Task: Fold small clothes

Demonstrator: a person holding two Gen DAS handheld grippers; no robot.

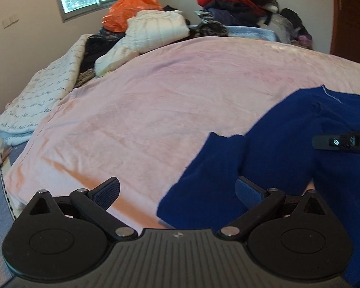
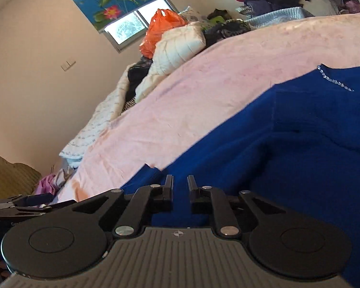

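The right gripper sits low over the blue top, its fingers nearly together with blue cloth in the narrow gap; whether they pinch it I cannot tell. The left gripper is spread wide, its right finger against the sleeve, gripping nothing. The top lies rumpled on the pink blanket, near the bed's edge. To fold cleanly, catch only one layer at the sleeve edge, pull it flat first, then carry it across the body. Piled clothes lie far back.
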